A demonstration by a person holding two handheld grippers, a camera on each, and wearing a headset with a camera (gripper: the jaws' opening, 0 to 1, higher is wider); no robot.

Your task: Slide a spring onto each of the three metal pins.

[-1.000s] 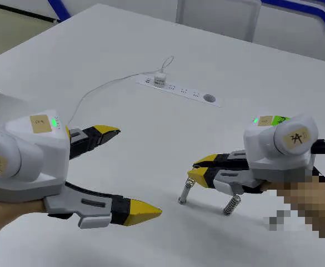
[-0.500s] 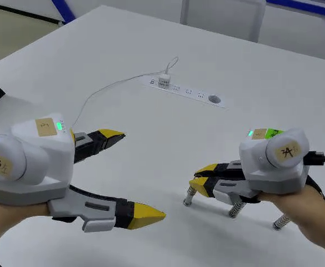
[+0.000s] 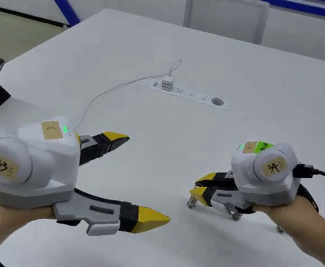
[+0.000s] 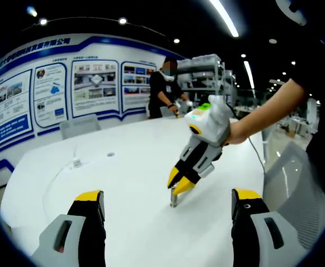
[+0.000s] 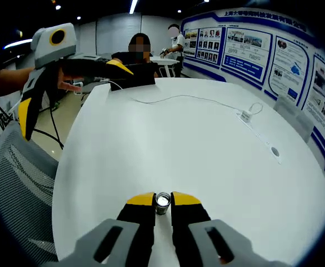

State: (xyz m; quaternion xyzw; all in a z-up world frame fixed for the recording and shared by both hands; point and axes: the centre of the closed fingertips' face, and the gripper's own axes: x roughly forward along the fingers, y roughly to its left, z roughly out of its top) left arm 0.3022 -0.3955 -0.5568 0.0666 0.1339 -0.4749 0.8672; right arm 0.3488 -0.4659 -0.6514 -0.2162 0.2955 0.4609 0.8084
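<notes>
right now your right gripper (image 3: 196,188) has its jaws pinched almost together on a small spring (image 3: 192,203), which stands with its lower end on the white table (image 3: 151,67). in the right gripper view its round shiny end sits between the yellow tips. whether a pin runs through it i cannot tell. your left gripper (image 3: 145,178) hangs well apart to the left, jaws spread wide and holding nothing. a second spring (image 3: 235,214) stands just under the body of the right gripper.

the hold is at the very tips, so i judge the main risk is the spring squirting out: squeeze harder or press down at a slant and the coil may buckle and skip away across the smooth top. lowering the wrist could also knock over the second spring beneath it. and with the left gripper so far off, nothing steadies the piece if it tips, so bring it closer before you push.
</notes>
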